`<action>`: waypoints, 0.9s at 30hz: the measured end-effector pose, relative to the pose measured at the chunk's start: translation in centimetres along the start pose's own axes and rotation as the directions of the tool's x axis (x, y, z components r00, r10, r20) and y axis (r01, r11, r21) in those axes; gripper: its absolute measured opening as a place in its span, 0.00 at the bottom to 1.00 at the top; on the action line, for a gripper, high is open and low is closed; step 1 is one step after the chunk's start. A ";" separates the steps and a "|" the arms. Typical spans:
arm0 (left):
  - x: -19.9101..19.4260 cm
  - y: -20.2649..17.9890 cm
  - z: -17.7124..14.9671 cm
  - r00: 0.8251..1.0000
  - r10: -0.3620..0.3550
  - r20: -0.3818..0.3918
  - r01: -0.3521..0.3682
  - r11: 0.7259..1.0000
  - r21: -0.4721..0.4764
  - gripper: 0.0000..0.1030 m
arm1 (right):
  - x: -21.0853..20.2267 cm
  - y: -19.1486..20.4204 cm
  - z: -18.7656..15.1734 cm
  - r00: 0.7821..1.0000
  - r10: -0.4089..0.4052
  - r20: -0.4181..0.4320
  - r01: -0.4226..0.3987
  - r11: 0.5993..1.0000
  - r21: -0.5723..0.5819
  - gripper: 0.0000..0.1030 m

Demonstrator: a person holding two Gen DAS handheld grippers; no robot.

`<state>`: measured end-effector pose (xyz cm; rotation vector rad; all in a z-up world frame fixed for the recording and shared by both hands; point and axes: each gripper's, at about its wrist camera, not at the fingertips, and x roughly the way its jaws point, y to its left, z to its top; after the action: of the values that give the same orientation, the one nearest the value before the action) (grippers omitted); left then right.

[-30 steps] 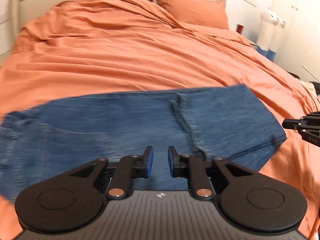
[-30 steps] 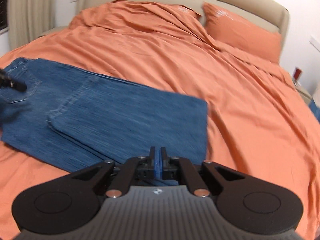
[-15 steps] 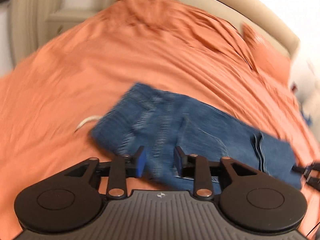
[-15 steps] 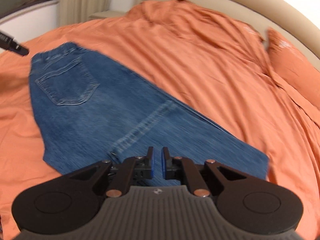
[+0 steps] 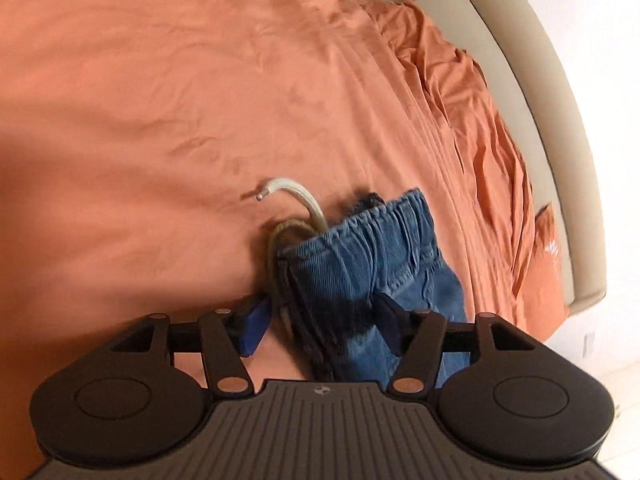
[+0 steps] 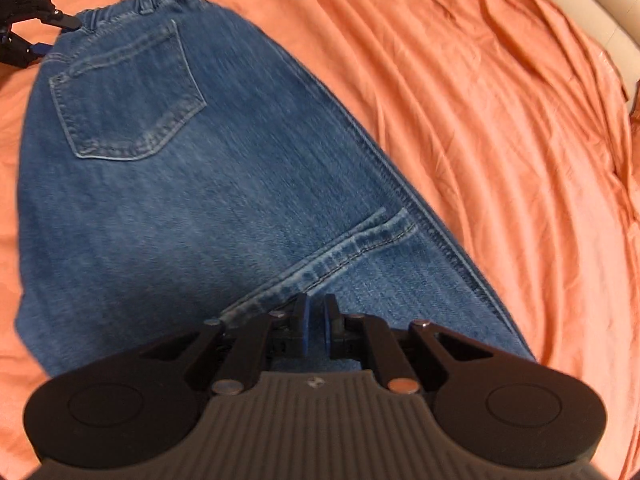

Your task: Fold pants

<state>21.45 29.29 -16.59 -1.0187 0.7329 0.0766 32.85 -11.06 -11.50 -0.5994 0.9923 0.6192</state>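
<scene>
Blue jeans [image 6: 208,200] lie folded flat on the orange bed, back pocket [image 6: 124,100] up, with a leg hem [image 6: 340,252] lying across the thigh. My left gripper [image 5: 320,320] is open with its jaws astride the waistband corner [image 5: 360,264], where a pale drawstring [image 5: 296,200] sticks out. It also shows in the right wrist view [image 6: 36,36] at the waistband. My right gripper [image 6: 316,324] hovers over the hem, its blue pads a narrow slit apart with nothing between them.
The orange duvet [image 5: 200,80] covers the whole bed, wrinkled towards the beige headboard [image 5: 560,160]. An orange pillow [image 5: 548,240] lies by the headboard. The bed's right edge and pale floor [image 5: 600,356] show past the left gripper.
My left gripper has swung left to the waistband end and opened wide around its corner. My right gripper has moved in low over the hem, and its pads have parted slightly.
</scene>
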 end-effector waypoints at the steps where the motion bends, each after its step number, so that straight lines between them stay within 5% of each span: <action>1: 0.5 0.0 0.2 1.000 0.006 0.001 -0.006 1.000 0.010 0.66 | 0.5 -0.2 0.0 1.000 0.006 -0.011 -0.006 1.000 0.001 0.02; 12: 4.2 -1.5 1.4 0.993 0.113 -0.016 -0.110 0.987 0.121 0.53 | 2.7 -1.8 -0.4 0.997 0.066 -0.037 -0.065 0.997 0.040 0.01; 18: 3.4 -2.5 1.2 0.993 0.114 0.000 -0.113 0.989 0.093 0.30 | 2.5 -1.6 -1.0 0.999 0.043 -0.031 -0.041 0.997 0.059 0.01; 23: 0.9 -5.9 1.0 0.991 0.127 0.053 -0.134 0.975 0.179 0.22 | 1.9 -1.1 -1.0 1.000 0.002 -0.026 0.000 0.998 0.063 0.01; 27: -1.7 -11.4 -0.4 0.986 0.109 0.126 -0.144 0.936 0.321 0.21 | -0.4 -1.3 -1.7 0.999 -0.022 0.028 0.018 0.992 0.121 0.01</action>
<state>24.32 23.24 -7.19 -0.6421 0.6866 0.1151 32.69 -13.22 -11.60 -0.4912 0.9880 0.5445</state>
